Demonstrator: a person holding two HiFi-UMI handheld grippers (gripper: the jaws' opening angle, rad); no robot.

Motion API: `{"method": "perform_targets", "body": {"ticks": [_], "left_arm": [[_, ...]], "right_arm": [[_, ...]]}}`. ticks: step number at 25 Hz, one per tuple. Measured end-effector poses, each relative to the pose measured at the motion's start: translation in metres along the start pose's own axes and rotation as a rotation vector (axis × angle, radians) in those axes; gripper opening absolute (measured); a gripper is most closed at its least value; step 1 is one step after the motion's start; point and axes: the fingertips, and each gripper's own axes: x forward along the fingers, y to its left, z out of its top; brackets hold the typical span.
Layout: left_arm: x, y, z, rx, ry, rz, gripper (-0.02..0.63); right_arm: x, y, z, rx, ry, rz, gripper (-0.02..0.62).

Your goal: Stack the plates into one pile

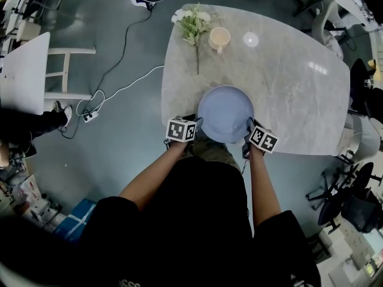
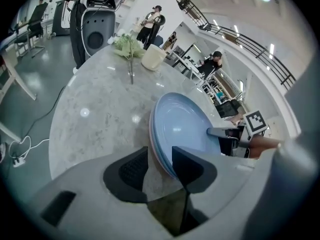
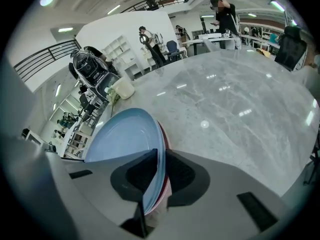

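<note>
A light blue plate [image 1: 225, 112] lies on top of a pink plate [image 2: 151, 141] at the near edge of the marble table [image 1: 299, 94]. My left gripper [image 1: 196, 124] is at the pile's left rim. In the left gripper view its jaws [image 2: 157, 169] straddle the rim, with a gap between the outer pad and the plates. My right gripper [image 1: 248, 127] is at the right rim. In the right gripper view the blue plate [image 3: 125, 134] and the pink edge [image 3: 164, 144] run between its pads [image 3: 157, 176], which are closed on them.
A cream cup [image 1: 219, 39] and a sprig of white flowers [image 1: 192, 23] lie at the table's far side. Cables cross the floor on the left, beside a white bench [image 1: 24, 70]. Chairs stand at the right.
</note>
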Motion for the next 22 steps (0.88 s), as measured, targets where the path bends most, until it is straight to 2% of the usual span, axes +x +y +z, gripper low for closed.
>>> {"method": "perform_targets", "body": {"ticks": [3,6,10,17,22], "left_arm": [[-0.004,0.005,0.001,-0.001,-0.009,0.003,0.158],[-0.008,0.008,0.005,-0.005,-0.017,0.015,0.158],[-0.015,0.007,0.008,0.002,-0.037,0.018,0.158],[-0.051,-0.005,0.013,-0.012,-0.18,-0.062,0.158],[-0.083,-0.021,0.008,0.001,-0.276,-0.102,0.158]], "right_arm": [[-0.002,-0.002,0.004,-0.005,-0.019,-0.005,0.054],[-0.001,0.002,0.005,-0.016,-0.011,0.004,0.114],[-0.007,0.003,0.009,-0.018,-0.046,-0.024,0.124],[-0.038,0.015,0.02,-0.015,-0.138,-0.012,0.124],[-0.079,0.037,0.019,-0.046,-0.203,0.048,0.124]]}}
